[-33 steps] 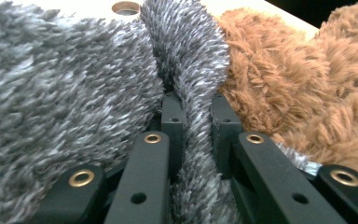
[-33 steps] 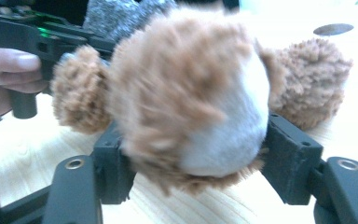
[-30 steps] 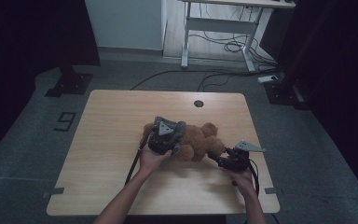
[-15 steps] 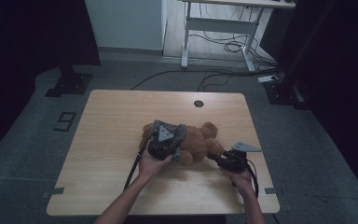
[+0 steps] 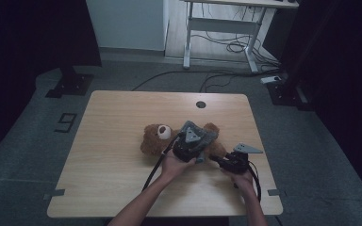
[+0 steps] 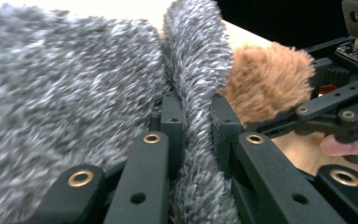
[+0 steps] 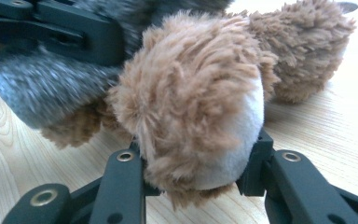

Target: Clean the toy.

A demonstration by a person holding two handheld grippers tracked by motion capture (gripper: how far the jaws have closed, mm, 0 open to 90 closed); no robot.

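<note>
One brown plush teddy bear [image 5: 156, 139], one grey fuzzy cloth [image 6: 74, 93]. Left gripper [image 6: 196, 126] clamped on cloth; right gripper [image 7: 200, 163] closing around bear's foot [image 7: 200, 126].

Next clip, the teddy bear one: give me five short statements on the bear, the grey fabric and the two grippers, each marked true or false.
1. The left gripper is shut on a fold of grey furry fabric. True.
2. The right gripper is open and clear of the teddy bear. False: its fingers clamp one of the bear's paws.
3. The bear lies on a wooden table. True.
4. The bear is white. False: it is brown with a pale muzzle.
5. The grey fabric lies on the floor beside the table. False: it sits on the bear.
</note>
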